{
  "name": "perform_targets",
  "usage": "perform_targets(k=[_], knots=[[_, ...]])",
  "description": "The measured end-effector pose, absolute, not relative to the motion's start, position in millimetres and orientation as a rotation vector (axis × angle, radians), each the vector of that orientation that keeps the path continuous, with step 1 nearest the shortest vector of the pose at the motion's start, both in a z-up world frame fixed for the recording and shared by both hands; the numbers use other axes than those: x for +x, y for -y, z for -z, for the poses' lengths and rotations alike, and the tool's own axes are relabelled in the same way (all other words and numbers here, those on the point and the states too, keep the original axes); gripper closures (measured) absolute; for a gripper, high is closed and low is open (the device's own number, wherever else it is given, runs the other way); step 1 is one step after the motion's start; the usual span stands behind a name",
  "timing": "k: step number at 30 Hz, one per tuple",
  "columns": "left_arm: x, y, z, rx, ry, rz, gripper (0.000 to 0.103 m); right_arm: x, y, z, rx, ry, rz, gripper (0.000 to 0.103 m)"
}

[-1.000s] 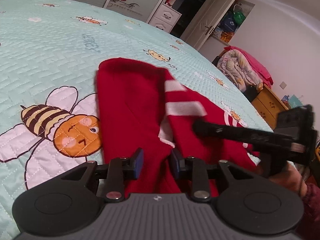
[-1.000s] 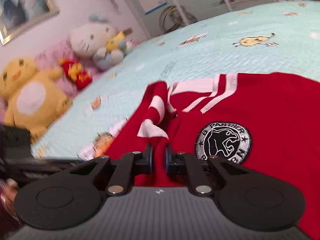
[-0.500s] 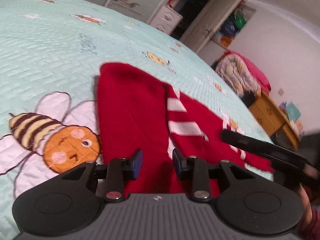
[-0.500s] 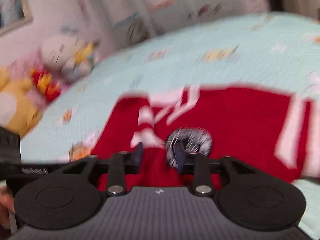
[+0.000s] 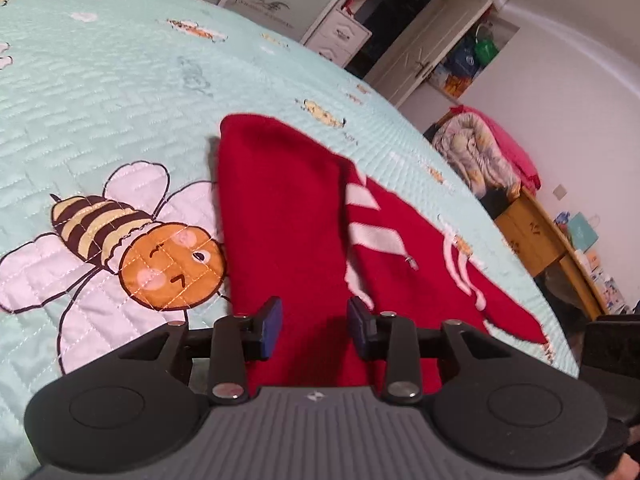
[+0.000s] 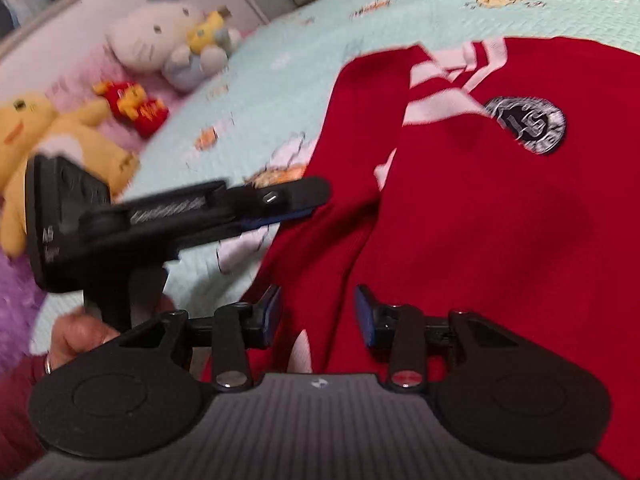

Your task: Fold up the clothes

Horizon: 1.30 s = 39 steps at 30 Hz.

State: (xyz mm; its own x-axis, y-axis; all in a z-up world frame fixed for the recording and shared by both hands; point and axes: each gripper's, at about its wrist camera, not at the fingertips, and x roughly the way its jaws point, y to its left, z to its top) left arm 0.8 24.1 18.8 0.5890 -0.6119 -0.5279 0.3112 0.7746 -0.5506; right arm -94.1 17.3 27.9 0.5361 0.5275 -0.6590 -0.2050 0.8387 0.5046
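Right wrist view blurs red sweater's (image 6: 500,220) badge (image 6: 526,124).

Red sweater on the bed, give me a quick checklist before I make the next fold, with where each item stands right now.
1. Left gripper free of cloth: ok, jaws apart, nothing pinched.
2. Right gripper free of cloth: ok; its jaws have just been opening, and nothing is pinched between them.
3. Striped sleeve folded in over the red sweater: ok, it lies across the chest beside the round badge.
4. Sweater flat on the quilt: not ok, a ridge runs down the left side.
5. Opposite sleeve folded: cannot tell, it is out of frame.
6. Grippers apart from each other: ok, no contact seen.
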Motion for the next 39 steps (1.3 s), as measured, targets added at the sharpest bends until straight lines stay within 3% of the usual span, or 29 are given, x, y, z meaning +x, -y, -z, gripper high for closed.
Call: perform_targets(k=[1,2,3,13,17,21,25,28,39], knots=[[2.1,-24.5,-17.7,-0.429,-0.767,0.556,0.066,-93.7,-19.7,-26.4,0.388,-0.911,-0.444,0.066],[2.5,-24.9,-16.9,-0.43,-0.767,0.554,0.066,-93.2,-20.4,-24.5,0.389,-0.917,-0.436,0.086],[2.6,-25.2,-16.3,-0.432,-0.767,0.551,0.066,-93.3,-17.2,-22.4,0.41,-0.923,-0.427,0.093],[-0.3,-16.8,-20.7,-0.347,-0.746,0.525,0.067,-123.4,3.3,-11.7,0.609,-0.899,-0.351,0.093],[-13.5,-18.2,-35.6,-0.328,-0.718,0.502,0.068,-126.9,6.3,-18.7,0.593,-0.881,-0.388,0.082],[-47.6,-17.4,-50.2,-0.364,-0.702,0.593,0.068,-156.4,18.5,-36.8,0.529,-0.806,-0.394,0.079],[-71.3,4.7,-30.8,-0.271,-0.801,0.651,0.064,-205.5,33.4,-48.2,0.39,-0.739,-0.375,0.069],[-72.3,2.6,-14.2,-0.324,-0.804,0.623,0.064,-235.1,28.0,-47.9,0.297,-0.737,-0.401,0.065],[-100.4,-23.2,-33.2,-0.497,-0.819,0.568,0.06,-303.7,-35.7,-52.9,-0.102,-0.68,-0.549,0.048]])
